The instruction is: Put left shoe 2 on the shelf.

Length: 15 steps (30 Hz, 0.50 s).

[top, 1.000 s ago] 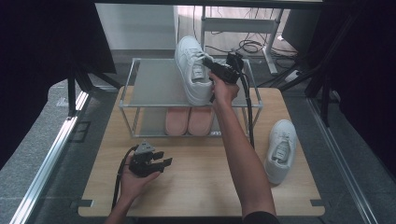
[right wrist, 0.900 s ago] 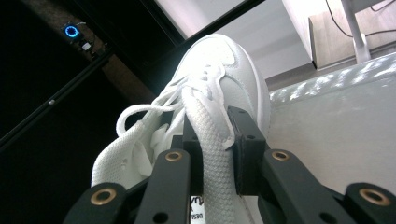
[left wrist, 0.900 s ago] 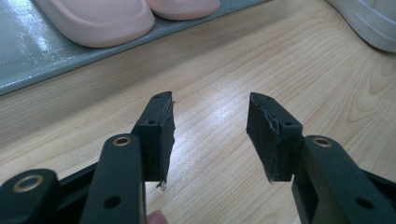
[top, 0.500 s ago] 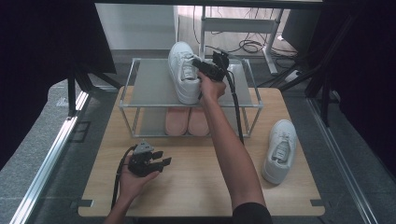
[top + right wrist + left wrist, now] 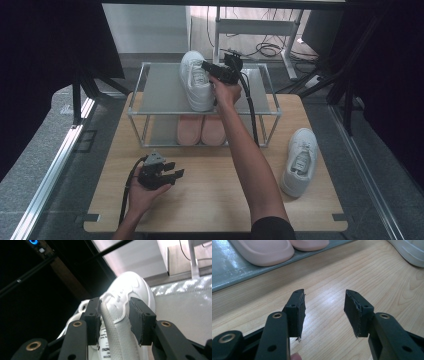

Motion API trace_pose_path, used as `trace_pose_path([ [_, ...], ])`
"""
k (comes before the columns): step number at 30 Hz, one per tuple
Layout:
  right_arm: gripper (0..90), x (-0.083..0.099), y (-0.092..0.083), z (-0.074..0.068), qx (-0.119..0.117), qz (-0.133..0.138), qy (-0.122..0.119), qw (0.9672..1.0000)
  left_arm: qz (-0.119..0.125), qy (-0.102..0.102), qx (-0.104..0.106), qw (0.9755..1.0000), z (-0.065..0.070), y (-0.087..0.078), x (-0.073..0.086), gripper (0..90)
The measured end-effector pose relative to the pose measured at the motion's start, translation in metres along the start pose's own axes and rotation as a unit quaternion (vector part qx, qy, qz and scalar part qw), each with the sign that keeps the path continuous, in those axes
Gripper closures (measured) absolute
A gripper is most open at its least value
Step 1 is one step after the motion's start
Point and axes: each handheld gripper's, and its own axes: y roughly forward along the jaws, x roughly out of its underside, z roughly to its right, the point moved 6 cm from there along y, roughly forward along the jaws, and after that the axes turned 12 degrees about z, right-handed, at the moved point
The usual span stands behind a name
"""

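The right gripper [image 5: 113,322] has just been opening its jaws; they stand spread with the tongue of a white sneaker [image 5: 196,80] between them, one pad near or brushing it, the other clear; the shoe sits on the top shelf of a metal rack [image 5: 160,92], toe toward the far side. This looks like the release after placing it. The left gripper [image 5: 325,315] rests low over the wooden table [image 5: 210,190], jaws apart, holding nothing. A second white sneaker [image 5: 299,160] lies at the table's right; fetching it seems the next move; pink slippers [image 5: 202,130] sit on the lower shelf.
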Motion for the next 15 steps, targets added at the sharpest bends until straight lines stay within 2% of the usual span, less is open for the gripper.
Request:
trace_pose_path([
  [6, 62.4, -0.010, -0.021, -0.002, -0.021, 0.015, -0.003, 0.9997, -0.001, 0.002, 0.001, 1.0000, 0.001, 0.001, 0.000, 52.0],
  [10, 71.7, -0.013, -0.039, 0.002, -0.032, 0.023, 0.000, 0.9992, 0.000, 0.003, 0.000, 1.0000, 0.001, -0.001, -0.001, 52.1],
  [15, 81.8, -0.009, -0.060, 0.012, -0.038, 0.014, -0.013, 0.9991, -0.001, 0.007, -0.001, 1.0000, 0.002, -0.001, -0.001, 52.1],
])
